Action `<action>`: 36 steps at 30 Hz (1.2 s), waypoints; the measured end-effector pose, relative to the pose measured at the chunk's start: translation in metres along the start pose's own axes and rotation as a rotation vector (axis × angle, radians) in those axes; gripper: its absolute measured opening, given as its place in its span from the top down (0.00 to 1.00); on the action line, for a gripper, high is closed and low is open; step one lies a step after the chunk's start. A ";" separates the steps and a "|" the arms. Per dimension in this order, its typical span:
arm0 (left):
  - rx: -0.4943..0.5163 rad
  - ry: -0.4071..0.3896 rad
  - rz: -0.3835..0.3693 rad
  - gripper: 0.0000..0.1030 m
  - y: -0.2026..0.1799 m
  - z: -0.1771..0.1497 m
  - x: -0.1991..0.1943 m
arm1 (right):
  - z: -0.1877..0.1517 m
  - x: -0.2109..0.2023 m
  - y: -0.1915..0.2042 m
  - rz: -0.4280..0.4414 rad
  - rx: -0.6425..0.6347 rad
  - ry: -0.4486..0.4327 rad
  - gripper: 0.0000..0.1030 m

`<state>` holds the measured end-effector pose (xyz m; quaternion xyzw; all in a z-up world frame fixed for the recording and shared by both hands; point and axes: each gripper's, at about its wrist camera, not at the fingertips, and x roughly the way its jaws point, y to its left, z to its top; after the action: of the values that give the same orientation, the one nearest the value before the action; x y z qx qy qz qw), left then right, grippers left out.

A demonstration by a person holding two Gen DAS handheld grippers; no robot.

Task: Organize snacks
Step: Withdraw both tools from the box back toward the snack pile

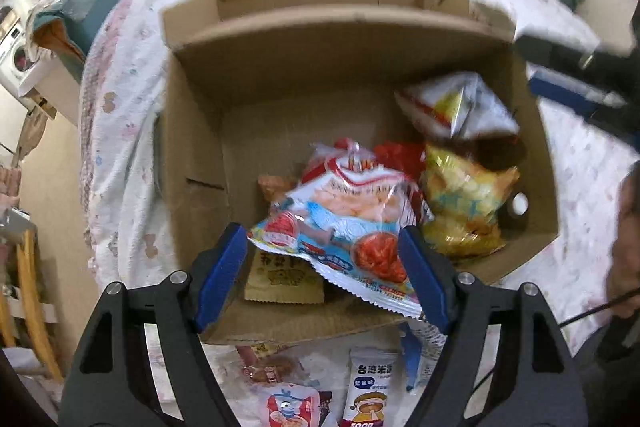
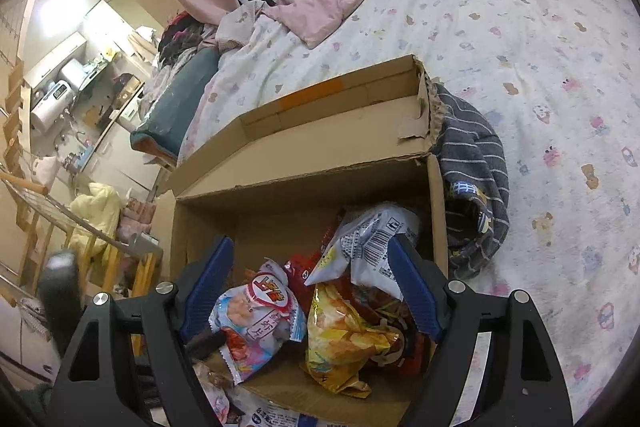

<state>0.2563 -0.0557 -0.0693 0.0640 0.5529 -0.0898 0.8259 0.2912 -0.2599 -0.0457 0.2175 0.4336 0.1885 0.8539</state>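
Observation:
An open cardboard box (image 1: 200, 147) sits on the bed and holds several snack bags. My left gripper (image 1: 324, 263) is open above the box's near edge, and a blue, white and red shrimp chip bag (image 1: 344, 223) lies loose between its blue fingers. A yellow chip bag (image 1: 464, 203) and a white bag (image 1: 456, 107) lie at the box's right. My right gripper (image 2: 308, 291) is open over the same box (image 2: 304, 183); the white bag (image 2: 368, 239) touches its right finger, with the yellow bag (image 2: 344, 339) and shrimp bag (image 2: 256, 323) below.
More snack packets (image 1: 368, 387) lie on the bedspread in front of the box. A grey striped cloth (image 2: 476, 163) lies against the box's right side. The floral bedspread (image 2: 540, 67) spreads right; the bed edge and a cluttered room are to the left.

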 end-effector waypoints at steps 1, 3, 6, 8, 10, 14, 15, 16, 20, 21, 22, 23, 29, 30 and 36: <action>-0.001 0.015 -0.001 0.27 -0.001 0.000 0.005 | 0.000 -0.002 0.000 -0.002 0.001 -0.003 0.20; 0.003 0.046 0.001 0.27 -0.006 0.003 0.018 | -0.001 -0.006 -0.001 -0.011 0.000 -0.008 0.20; 0.020 0.076 0.008 0.27 -0.014 0.010 0.036 | -0.002 -0.013 -0.004 -0.009 0.003 -0.020 0.20; 0.006 0.091 0.000 0.27 -0.015 0.012 0.044 | -0.002 -0.016 -0.009 -0.008 0.011 -0.024 0.20; 0.006 0.126 -0.024 0.27 -0.018 0.012 0.053 | -0.002 -0.021 -0.014 -0.003 0.027 -0.030 0.20; 0.021 0.136 -0.036 0.27 -0.024 0.012 0.057 | -0.001 -0.029 -0.019 0.019 0.048 -0.040 0.20; 0.013 0.121 -0.035 0.27 -0.021 0.013 0.052 | -0.001 -0.031 -0.018 0.024 0.049 -0.041 0.20; 0.006 0.099 -0.034 0.27 -0.019 0.014 0.044 | -0.001 -0.032 -0.018 0.026 0.048 -0.041 0.20; -0.014 0.030 -0.042 0.27 -0.012 0.011 0.015 | -0.004 -0.037 -0.014 0.030 0.036 -0.038 0.20; -0.016 0.018 -0.045 0.27 -0.011 0.009 0.009 | -0.006 -0.038 -0.012 0.029 0.031 -0.037 0.20; -0.016 0.005 -0.049 0.27 -0.009 0.007 0.005 | -0.007 -0.038 -0.010 0.029 0.026 -0.034 0.20; -0.014 -0.004 -0.048 0.27 -0.008 0.005 0.001 | -0.008 -0.038 -0.008 0.026 0.019 -0.030 0.20; -0.060 -0.041 -0.049 0.27 -0.001 -0.005 -0.021 | -0.023 -0.039 -0.002 0.004 0.005 -0.010 0.20; -0.065 -0.045 -0.048 0.27 -0.001 -0.007 -0.024 | -0.025 -0.039 -0.001 -0.003 0.002 -0.006 0.20; -0.067 -0.069 -0.023 0.27 0.002 -0.007 -0.035 | -0.035 -0.043 0.001 -0.028 -0.004 0.009 0.20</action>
<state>0.2375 -0.0498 -0.0398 0.0270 0.5276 -0.0829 0.8450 0.2380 -0.2737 -0.0354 0.2088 0.4402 0.1783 0.8549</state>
